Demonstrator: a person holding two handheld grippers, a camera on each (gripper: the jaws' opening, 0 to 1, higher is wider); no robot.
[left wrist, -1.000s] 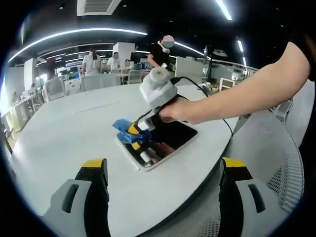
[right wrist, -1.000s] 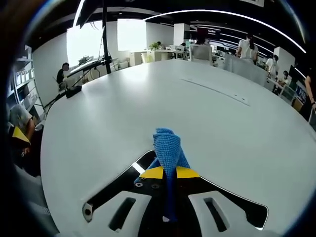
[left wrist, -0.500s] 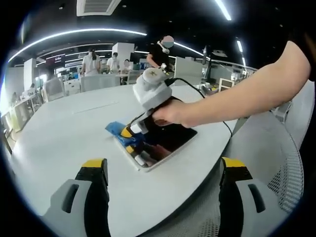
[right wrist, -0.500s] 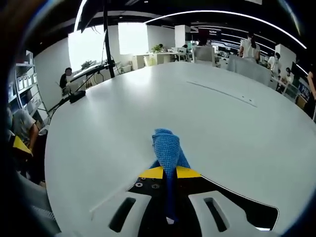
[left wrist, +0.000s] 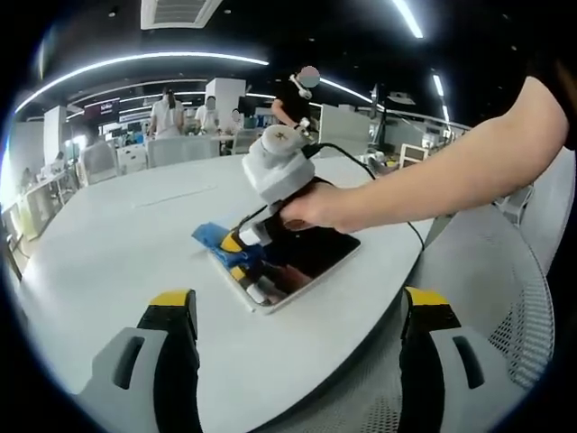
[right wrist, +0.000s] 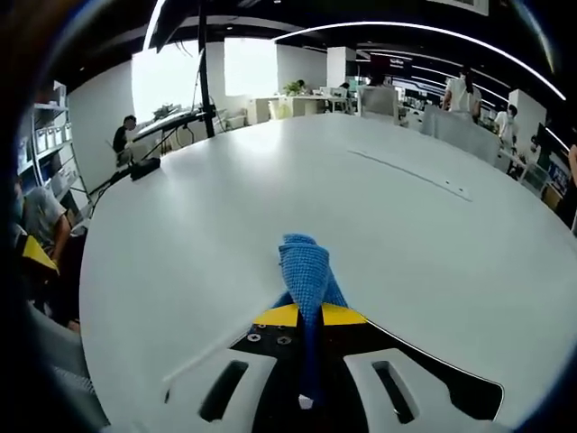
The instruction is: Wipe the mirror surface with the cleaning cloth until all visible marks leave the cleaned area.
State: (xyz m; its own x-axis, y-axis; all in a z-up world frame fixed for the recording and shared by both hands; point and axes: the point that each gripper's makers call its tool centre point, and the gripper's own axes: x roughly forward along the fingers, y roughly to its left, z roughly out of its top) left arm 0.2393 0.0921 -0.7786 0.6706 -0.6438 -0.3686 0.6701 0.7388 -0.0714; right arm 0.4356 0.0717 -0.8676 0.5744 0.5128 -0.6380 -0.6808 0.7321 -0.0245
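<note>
I am gripping the blue cleaning cloth (right wrist: 306, 271) in my right gripper (right wrist: 309, 315), its jaws closed tight on the fold, and pressing it against the mirror (right wrist: 451, 383) that is lying flat on the white table (right wrist: 270, 180). In the left gripper view the same cloth (left wrist: 209, 236) is sitting at the mirror's (left wrist: 315, 257) far corner, under my hand (left wrist: 311, 203). My left gripper (left wrist: 297, 311) is hanging back near the table edge with its jaws spread wide, holding nothing. The risk I am seeing: nothing is bracing the mirror, so a hard push could slide it across the table, and the cloth, overhanging the corner, could run off the glass and miss marks.
</note>
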